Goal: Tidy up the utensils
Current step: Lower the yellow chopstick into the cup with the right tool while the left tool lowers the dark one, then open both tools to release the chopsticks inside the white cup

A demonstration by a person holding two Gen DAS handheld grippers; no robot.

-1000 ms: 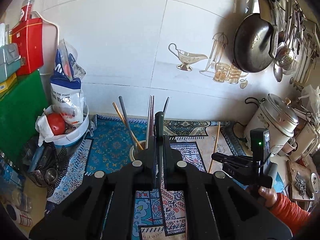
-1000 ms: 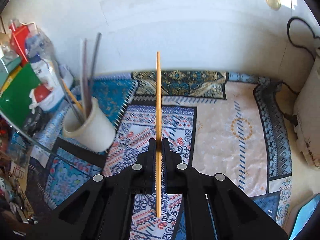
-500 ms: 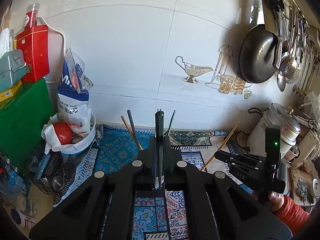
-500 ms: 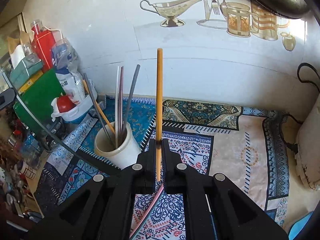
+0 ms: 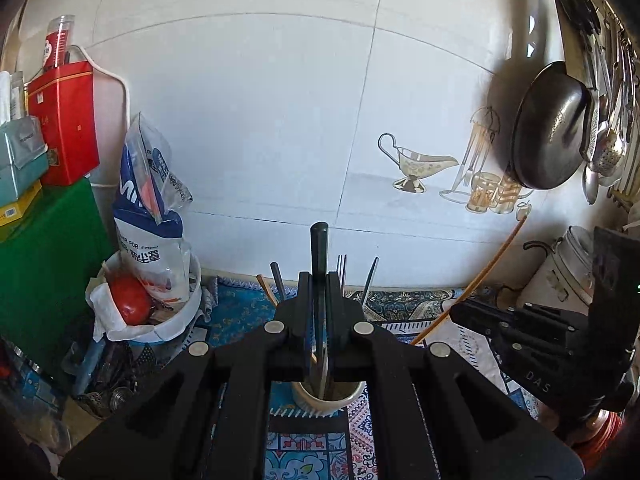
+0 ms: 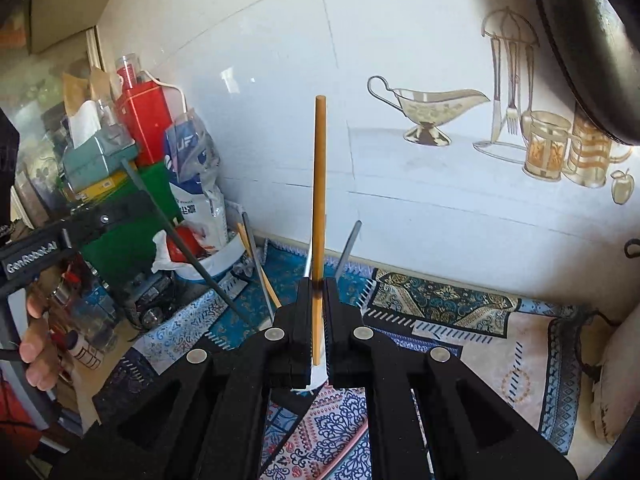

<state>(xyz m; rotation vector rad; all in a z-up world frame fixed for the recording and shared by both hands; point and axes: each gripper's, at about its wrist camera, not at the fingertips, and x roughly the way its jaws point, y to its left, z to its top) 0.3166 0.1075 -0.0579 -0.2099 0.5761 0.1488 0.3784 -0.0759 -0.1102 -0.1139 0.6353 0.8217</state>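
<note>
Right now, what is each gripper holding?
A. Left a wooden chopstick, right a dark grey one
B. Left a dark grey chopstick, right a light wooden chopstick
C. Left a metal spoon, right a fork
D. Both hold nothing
B: the left gripper is shut on a dark grey chopstick above the cream ceramic cup; the right gripper clamps a light wooden chopstick.

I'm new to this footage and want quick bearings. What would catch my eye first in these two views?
In the right wrist view, a long orange-tan wooden chopstick stands upright, clamped in the right gripper at centre frame. In the left wrist view, the left gripper pinches a dark grey chopstick above a cream ceramic utensil cup holding more sticks. A big black wok hangs on the white tiled wall, upper right.
</note>
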